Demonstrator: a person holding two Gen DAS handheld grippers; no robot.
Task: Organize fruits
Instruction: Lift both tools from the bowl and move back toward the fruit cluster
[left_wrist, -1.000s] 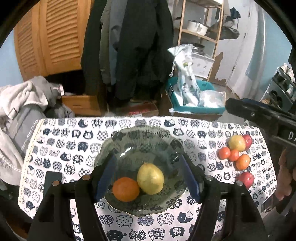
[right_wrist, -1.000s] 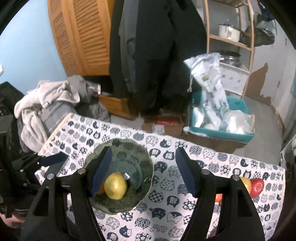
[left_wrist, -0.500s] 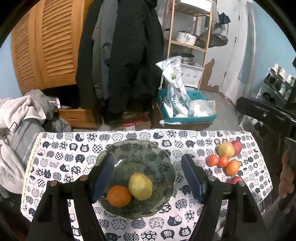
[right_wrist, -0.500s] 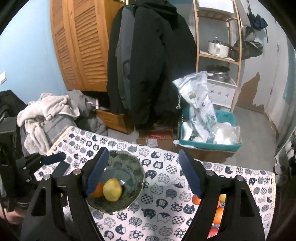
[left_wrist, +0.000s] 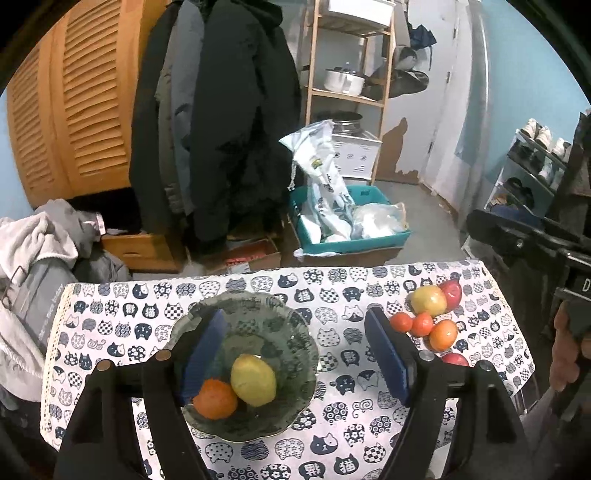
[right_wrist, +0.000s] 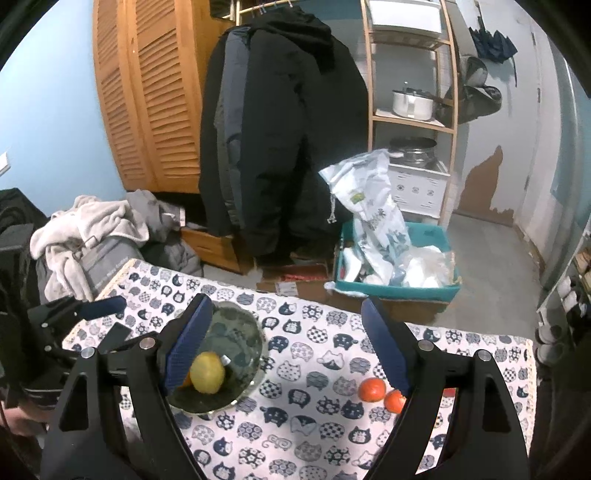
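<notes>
Below left tool (left_wrist: 295, 354), lemon (left_wrist: 253, 379) in bowl (left_wrist: 295, 328).

blue walls (right_wrist: 48, 122), louvred wooden wardrobe (right_wrist: 147, 92)

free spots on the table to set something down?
Bare cloth between the glass bowl and the loose fruit cluster, and left of the bowl out to the tablecloth edge. Crowded at the right edge, around the cluster.

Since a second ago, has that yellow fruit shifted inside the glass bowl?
No. The yellow fruit sits beside the orange near the glass bowl's front rim, as before; only the camera pulled back.
</notes>
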